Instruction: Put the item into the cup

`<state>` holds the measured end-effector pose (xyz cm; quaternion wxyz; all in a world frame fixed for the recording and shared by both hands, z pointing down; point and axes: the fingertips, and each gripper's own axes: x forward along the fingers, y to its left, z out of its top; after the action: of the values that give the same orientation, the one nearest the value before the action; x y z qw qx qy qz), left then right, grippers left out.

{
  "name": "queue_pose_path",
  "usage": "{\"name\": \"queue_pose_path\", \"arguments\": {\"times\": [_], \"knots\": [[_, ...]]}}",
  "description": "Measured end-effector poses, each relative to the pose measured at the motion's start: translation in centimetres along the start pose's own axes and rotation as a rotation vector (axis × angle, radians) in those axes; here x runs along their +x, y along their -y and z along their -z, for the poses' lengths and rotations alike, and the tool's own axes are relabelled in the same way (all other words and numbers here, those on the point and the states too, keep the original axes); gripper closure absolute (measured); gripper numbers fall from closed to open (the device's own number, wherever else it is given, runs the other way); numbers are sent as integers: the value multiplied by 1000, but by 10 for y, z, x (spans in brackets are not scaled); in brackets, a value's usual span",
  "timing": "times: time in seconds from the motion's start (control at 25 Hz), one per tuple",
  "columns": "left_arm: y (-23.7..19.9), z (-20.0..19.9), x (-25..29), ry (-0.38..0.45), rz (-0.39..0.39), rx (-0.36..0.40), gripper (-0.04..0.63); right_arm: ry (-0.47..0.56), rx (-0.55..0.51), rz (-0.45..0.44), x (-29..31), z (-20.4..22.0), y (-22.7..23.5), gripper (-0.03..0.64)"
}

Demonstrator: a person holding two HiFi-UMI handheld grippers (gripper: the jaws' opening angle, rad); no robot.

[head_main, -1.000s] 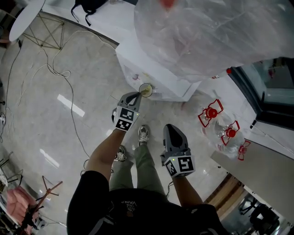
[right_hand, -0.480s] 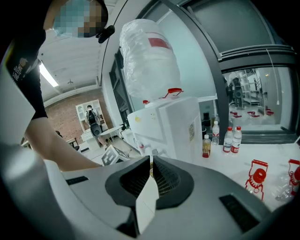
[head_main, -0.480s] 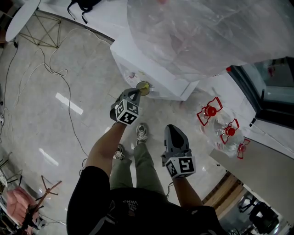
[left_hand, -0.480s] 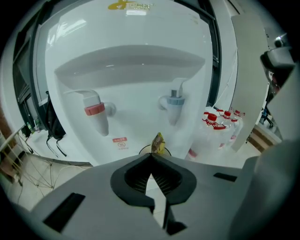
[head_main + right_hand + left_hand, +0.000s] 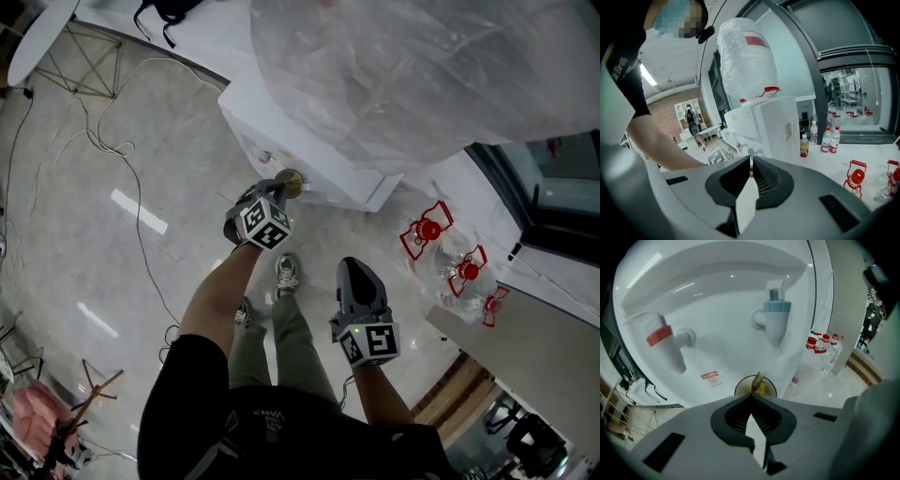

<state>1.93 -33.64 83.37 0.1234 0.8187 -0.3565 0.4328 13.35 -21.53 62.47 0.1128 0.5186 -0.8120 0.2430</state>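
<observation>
The person stands at a white water dispenser point(image 5: 309, 155) on the pale tiled floor point(image 5: 122, 244), a gripper in each hand. The left gripper point(image 5: 278, 191) reaches to the dispenser's front. There a round pale paper cup with a dark rim point(image 5: 769, 386) sits in the recess below the red tap point(image 5: 660, 336) and the blue tap point(image 5: 777, 315).

Its tongs are pressed together. A small yellow sachet point(image 5: 759, 383) stands up right at their tips, over the cup's mouth. From here it looks pinched by its lower end, though I can't rule out that it already rests inside.

The right gripper point(image 5: 350, 265) hangs back near the person's waist, well apart from the cup. Its tongs are pressed together too, with nothing between them that I can see.

I'd judge the sachet light and limp: a thin crinkly packet that will flop or slip if gripped loosely. It is best held flat across one end, as it appears to be now. Being so light, it may cling to the pads when the tongs spread, or catch on the rim. The tips should therefore be well inside the rim before letting go. The cup looks light enough to tip if nudged.
</observation>
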Motion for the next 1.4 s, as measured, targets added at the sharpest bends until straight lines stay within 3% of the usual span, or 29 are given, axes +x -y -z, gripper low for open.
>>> {"name": "queue_pose_path", "arguments": {"times": [0.44, 0.64, 0.96, 1.16, 1.4], "knots": [[4, 3, 19, -79, -1, 110, 577, -26, 6, 12, -5, 11, 14, 569], [1, 4, 23, -94, 3, 127, 577, -34, 13, 15, -5, 13, 16, 569], [8, 5, 18, -43, 30, 93, 570, -24, 8, 3, -4, 12, 10, 569], [9, -4, 5, 15, 33, 67, 488, -23, 22, 2, -8, 10, 3, 569], [4, -19, -22, 90, 9, 38, 483, -8, 23, -8, -13, 4, -10, 569]]}}
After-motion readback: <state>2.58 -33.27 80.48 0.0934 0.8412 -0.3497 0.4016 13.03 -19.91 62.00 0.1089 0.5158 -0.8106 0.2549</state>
